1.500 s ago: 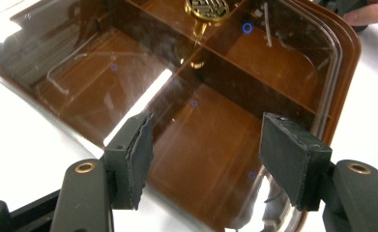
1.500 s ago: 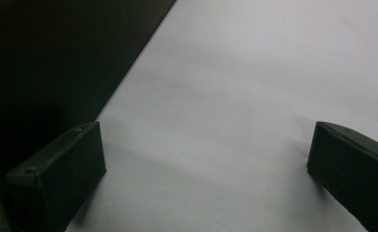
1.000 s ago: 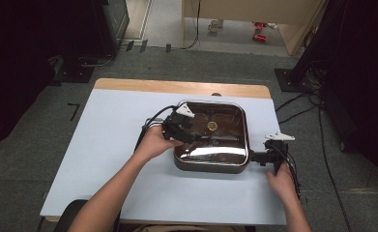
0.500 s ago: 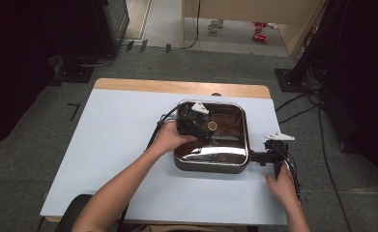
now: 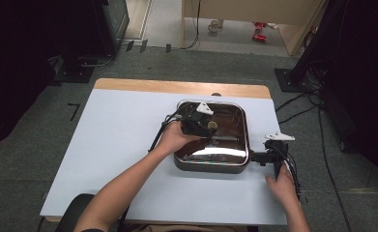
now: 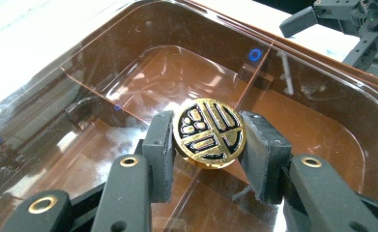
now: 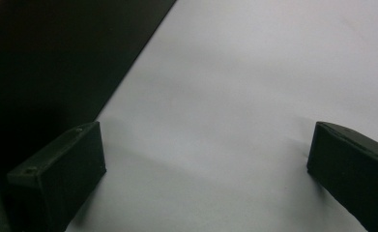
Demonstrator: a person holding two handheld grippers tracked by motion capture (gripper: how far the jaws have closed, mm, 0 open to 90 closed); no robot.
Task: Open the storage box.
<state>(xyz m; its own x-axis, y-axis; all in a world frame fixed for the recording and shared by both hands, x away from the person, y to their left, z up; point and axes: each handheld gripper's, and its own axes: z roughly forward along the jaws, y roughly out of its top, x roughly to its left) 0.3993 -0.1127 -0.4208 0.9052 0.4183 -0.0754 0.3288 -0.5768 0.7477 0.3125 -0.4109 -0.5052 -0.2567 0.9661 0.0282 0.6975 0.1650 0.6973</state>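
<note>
Gold knob (image 6: 209, 133) clamped between left gripper (image 6: 210, 145) pads

A round gold-and-black knob (image 6: 209, 133) sits in the middle of the brown see-through lid (image 6: 128, 77) of a square box.

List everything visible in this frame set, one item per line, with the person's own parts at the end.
box: one, dark brown, shiny, right of the table's middle
lid: one, clear brown, on the box
knob: one, round, gold and black, at the lid's centre
table: one, pale blue top with a wooden far edge
cables: several, black, on the grey floor right of the table
left gripper: one, black, shut on the knob
right gripper: one, black, jaws apart over bare table beside the box
forearms: two, entering from the bottom
</note>
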